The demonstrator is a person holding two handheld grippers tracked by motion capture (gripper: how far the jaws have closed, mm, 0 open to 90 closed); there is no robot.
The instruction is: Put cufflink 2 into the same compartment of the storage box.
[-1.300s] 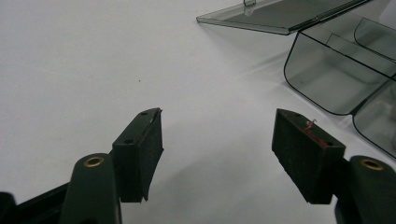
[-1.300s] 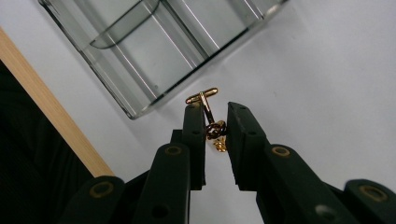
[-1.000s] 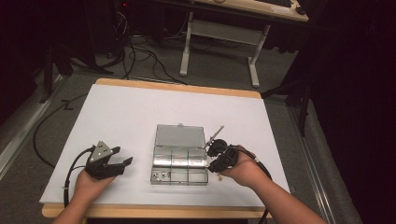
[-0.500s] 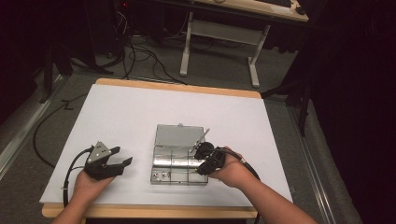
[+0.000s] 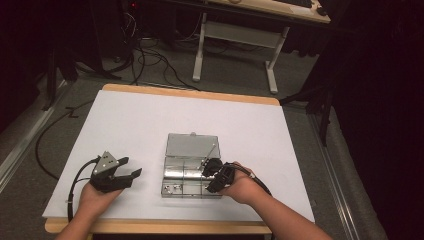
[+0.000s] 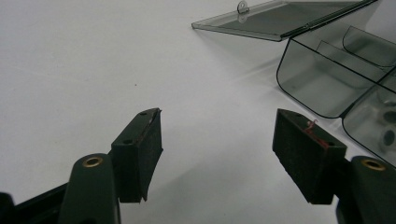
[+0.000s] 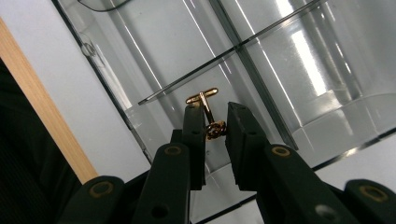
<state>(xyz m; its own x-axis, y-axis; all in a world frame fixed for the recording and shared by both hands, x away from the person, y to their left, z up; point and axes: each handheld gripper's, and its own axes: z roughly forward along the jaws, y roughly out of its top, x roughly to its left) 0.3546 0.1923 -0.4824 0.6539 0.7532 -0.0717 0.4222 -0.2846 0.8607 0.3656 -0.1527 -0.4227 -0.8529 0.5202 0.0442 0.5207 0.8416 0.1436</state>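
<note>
Now that the right gripper [image 7: 215, 123], pinching a gold cufflink [image 7: 208, 114], has dropped from 3 o'clock over the clear box [image 5: 172, 172], release looks next, left gripper [image 6: 224, 149] idling spread.

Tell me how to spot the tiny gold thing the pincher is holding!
Find the white table and the clear plastic box with its lid open. Over the box, the right gripper pinches a small gold cufflink. It's the one shiny gold piece, with a little bar on top.
</note>
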